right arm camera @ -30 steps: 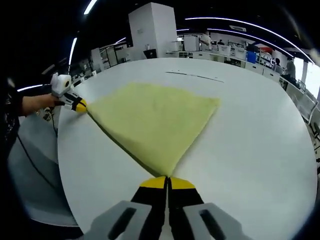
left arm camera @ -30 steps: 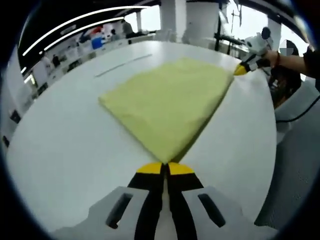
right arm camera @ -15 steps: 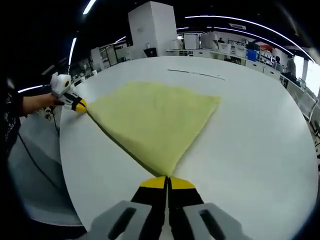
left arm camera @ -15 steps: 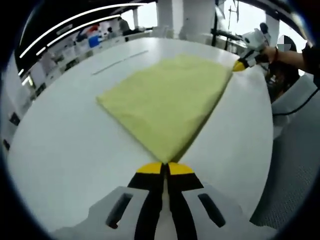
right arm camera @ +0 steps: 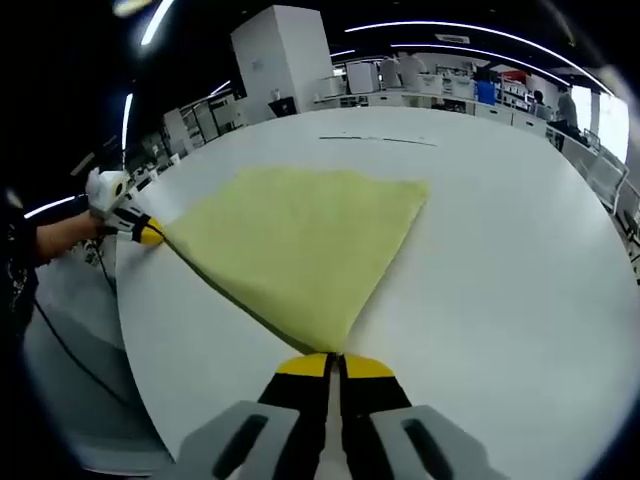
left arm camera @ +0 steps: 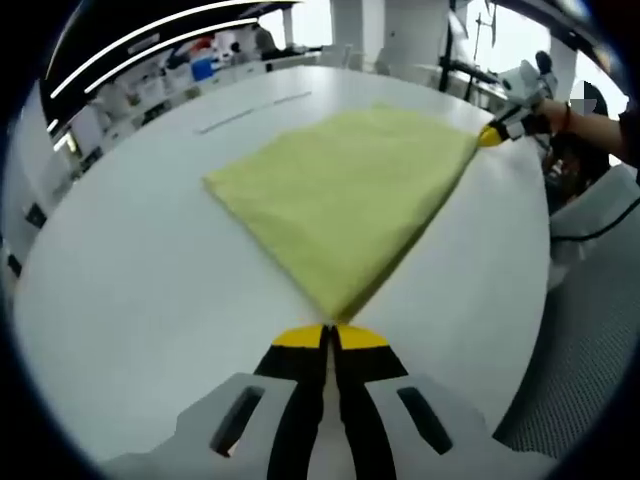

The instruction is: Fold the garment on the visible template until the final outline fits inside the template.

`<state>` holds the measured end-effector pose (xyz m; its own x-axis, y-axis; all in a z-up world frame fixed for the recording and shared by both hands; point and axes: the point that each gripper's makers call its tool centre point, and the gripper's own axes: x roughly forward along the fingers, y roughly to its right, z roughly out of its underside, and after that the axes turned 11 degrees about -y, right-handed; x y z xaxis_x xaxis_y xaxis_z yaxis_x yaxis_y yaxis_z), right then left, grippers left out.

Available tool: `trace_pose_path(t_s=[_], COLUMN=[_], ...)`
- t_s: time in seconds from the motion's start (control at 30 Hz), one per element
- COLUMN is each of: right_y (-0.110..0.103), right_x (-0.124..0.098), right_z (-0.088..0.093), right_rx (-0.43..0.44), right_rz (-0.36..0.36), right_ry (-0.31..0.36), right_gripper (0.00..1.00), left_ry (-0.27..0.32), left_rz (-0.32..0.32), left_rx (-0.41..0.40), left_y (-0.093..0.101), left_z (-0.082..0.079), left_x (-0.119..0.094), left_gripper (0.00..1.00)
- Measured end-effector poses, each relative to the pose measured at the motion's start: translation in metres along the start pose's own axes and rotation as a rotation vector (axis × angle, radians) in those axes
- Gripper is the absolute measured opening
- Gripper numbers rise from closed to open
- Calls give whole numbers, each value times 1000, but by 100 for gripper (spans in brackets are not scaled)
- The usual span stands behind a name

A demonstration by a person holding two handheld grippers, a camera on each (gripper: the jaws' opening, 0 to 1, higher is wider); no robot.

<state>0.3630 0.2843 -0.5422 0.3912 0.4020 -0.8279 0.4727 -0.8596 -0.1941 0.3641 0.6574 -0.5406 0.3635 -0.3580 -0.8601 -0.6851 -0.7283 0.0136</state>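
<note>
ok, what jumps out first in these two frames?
The yellow cloth, folded and spread on the big white table. Each gripper is shut on a corner of it: the left gripper at the near corner in the left gripper view, the right gripper likewise in the right gripper view, with the edge between them stretched straight.

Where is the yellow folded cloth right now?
The yellow folded cloth lies flat on the white round table, one corner pinched by the left gripper, another by the right gripper.

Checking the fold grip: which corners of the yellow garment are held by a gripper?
Two corners of the yellow garment: left gripper and right gripper are each shut on one. The far corners lie free on the white table.
</note>
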Motion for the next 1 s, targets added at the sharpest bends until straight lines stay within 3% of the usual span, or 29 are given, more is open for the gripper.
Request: trace_pose_path(t_s=[0.13,0.23,0.37,0.47,0.57,0.7,1.0], right_y=[0,-2,-3,-12,-16,-27,-46], right_x=[-1,-5,-12,-21,-28,-41,-69], right_z=[-4,-7,-22,-32,-41,-53,-71], right_rx=[26,65,75,65,48,22,31], right_rz=[13,27,28,26,32,43,42], right_ry=[5,14,29,36,54,74,119], right_gripper=[14,31,50,58,67,75,91], left_ry=[27,47,89,126,171,181,216], left_rz=[22,52,48,51,38,29,18], left_rx=[-87,-164,-198,-243,-232,-234,-254], left_y=[5,5,7,5,9,13,15], left_z=[-7,-10,-22,-30,-39,-44,-53], left_x=[-11,-15,-28,-36,-49,-61,-88], left_gripper=[11,20,31,40,45,59,75])
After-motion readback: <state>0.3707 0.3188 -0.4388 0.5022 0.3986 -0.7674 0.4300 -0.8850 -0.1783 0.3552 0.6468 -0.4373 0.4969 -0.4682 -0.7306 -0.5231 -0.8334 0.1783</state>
